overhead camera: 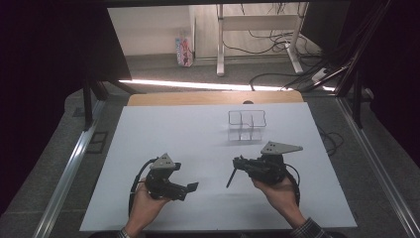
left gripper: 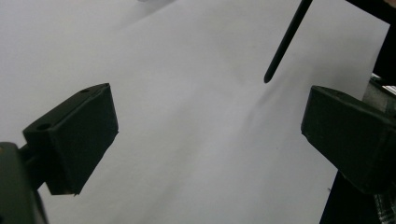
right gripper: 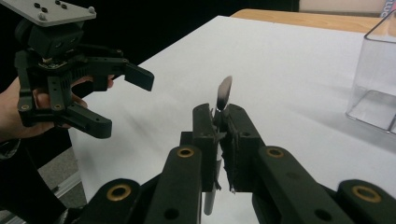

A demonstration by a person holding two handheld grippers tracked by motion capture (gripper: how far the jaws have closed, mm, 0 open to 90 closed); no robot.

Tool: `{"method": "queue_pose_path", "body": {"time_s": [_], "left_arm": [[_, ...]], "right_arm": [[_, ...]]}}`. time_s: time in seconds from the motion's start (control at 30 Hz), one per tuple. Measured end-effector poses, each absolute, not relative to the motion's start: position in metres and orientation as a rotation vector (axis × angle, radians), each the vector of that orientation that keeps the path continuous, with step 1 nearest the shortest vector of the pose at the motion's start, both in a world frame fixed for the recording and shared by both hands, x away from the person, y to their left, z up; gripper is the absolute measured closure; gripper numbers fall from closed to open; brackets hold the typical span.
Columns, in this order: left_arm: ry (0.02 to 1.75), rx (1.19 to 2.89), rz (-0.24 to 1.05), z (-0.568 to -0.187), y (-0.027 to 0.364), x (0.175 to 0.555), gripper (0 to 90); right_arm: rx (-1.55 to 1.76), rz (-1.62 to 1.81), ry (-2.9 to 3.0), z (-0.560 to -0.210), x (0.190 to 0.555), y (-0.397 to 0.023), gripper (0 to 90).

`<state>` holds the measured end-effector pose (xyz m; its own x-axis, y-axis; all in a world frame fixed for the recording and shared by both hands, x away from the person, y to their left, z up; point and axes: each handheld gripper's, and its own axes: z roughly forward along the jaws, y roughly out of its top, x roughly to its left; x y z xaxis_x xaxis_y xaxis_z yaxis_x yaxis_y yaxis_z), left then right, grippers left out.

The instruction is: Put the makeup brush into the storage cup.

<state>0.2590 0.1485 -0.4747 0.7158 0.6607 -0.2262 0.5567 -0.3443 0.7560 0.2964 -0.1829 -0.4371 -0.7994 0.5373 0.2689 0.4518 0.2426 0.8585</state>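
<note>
**Jaws: left pair wide apart, right pair clamped on a pen**

Your left gripper [overhead camera: 190, 188] has its jaws spread wide with nothing between them; in the left gripper view bare white surface [left gripper: 187, 116] lies in the gap. Your right gripper [right gripper: 219, 135] has its jaws pressed together on a thin dark pen [right gripper: 224, 95]. In the right gripper view the pen sticks up past the jaw tips and its pale lower end hangs out beneath them. In the high view the pen [overhead camera: 231, 177] slants down and to the left from the right gripper [overhead camera: 240, 163], its lower end close above the surface [overhead camera: 198, 129]; whether it touches I cannot tell. In the left gripper view the pen tip [left gripper: 282, 46] comes in from the top edge, beyond the right-hand jaw.

Your two hands sit near the front edge of the surface, apart from each other, the grippers pointing toward one another. A clear plastic organizer [overhead camera: 246, 125] with compartments stands farther back, beyond the right gripper, well apart from both.
</note>
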Motion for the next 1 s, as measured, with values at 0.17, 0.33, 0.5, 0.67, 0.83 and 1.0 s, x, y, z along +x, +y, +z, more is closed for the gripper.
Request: {"method": "queue_pose_path", "body": {"time_s": [0.17,0.33,0.5,0.67,0.83,1.0], "left_arm": [[0.947,2.067,0.194,-0.476,0.154,0.256,2.8],[0.967,2.096,0.229,-0.48,0.159,0.254,1.5],[0.98,2.11,0.251,-0.483,0.166,0.253,1.0],[0.97,2.141,0.299,-0.485,0.171,0.249,1.3],[0.983,2.156,0.297,-0.488,0.177,0.248,1.3],[1.01,2.168,0.302,-0.492,0.185,0.248,1.4]], "right_arm": [[0.958,1.608,2.4,-0.435,0.297,-0.187,83.5],[0.964,1.591,2.394,-0.434,0.297,-0.191,83.5],[0.968,1.571,2.386,-0.433,0.299,-0.195,83.4],[0.973,1.552,2.379,-0.433,0.3,-0.198,83.4],[0.978,1.541,2.371,-0.431,0.302,-0.201,83.4],[0.968,1.53,2.369,-0.429,0.303,-0.203,83.4]]}}
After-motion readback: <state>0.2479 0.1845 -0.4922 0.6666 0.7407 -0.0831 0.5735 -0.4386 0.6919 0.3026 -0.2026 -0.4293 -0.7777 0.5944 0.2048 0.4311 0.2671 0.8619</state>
